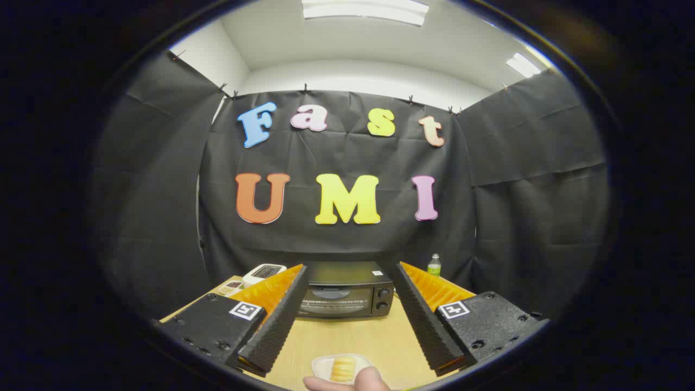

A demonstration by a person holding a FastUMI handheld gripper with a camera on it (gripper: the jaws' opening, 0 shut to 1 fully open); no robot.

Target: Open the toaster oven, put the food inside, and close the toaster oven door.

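Beyond my left finger, a white boxy device (pixel 264 272) with a dark panel and a small flat tray (pixel 232 286) sit at the far edge of the pale wooden table (pixel 347 336). My gripper (pixel 347 282) hangs above the table, its jaws spread wide with nothing between them. Straight ahead beyond the fingertips stands the black metal toaster oven (pixel 347 290), its glass door shut and two knobs on its right side. Near me, between the fingers, a small white dish (pixel 326 366) carries a piece of yellow ridged food (pixel 343 369), with a person's fingertip (pixel 355 381) at the dish's near edge. Past my right finger stands a green-capped plastic bottle (pixel 434 265). The food looks light and soft; I judge a gentle pinch across its sides best. The door likely wants a firm pull at its top handle.
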